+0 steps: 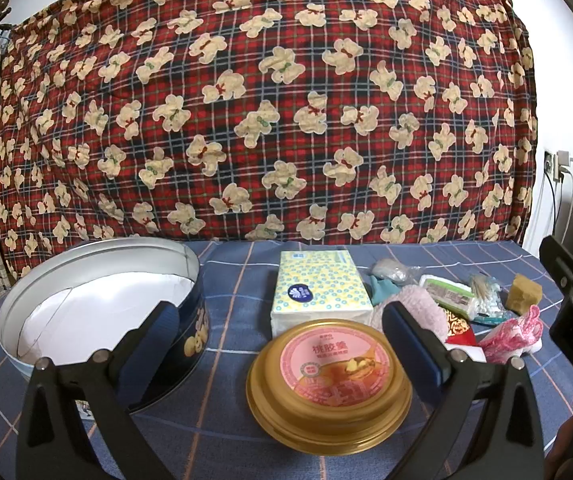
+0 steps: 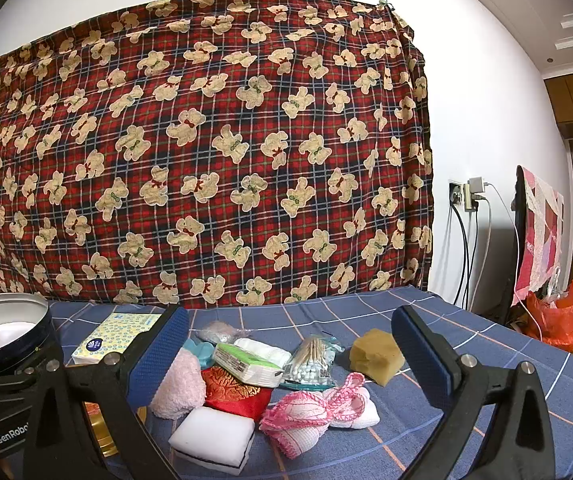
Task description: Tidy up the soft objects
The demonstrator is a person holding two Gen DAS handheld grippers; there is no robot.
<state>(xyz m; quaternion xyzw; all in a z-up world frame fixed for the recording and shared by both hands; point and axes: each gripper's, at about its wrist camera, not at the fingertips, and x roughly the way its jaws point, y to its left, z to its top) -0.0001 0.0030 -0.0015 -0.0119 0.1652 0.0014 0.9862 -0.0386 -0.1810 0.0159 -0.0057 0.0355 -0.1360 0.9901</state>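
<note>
Soft items lie clustered on a table point(image 2: 426, 320) covered in blue cloth with a pale grid, in front of a hanging red plaid blanket point(image 2: 206, 140) printed with cream teddy bears.

Seen from the right wrist, the right gripper point(image 2: 290, 344) hovers above the pile with its jaws spread wide and holding nothing. Between and below them lie a pink crocheted piece point(image 2: 310, 412), a white sponge block point(image 2: 212, 436), a red and gold brocade pouch point(image 2: 238, 392), a fluffy pink cloth point(image 2: 176, 384), a small green-topped tissue pack point(image 2: 246, 364), a bag of cotton swabs point(image 2: 312, 360) and a yellow-brown sponge cube point(image 2: 374, 356). The items touch or overlap one another; the sponge cube sits just apart, to the right.

Seen from the left wrist, the left gripper point(image 1: 278, 328) also has its jaws released and empty. Between them sits a round gold container point(image 1: 328, 388) with a pink label on its lid. Just behind it stands a yellow-patterned tissue packet point(image 1: 318, 288). To the left is an open round tin point(image 1: 98, 304), dark blue outside, with a white lining inside. The soft pile lies to the right of the gold container.
</note>
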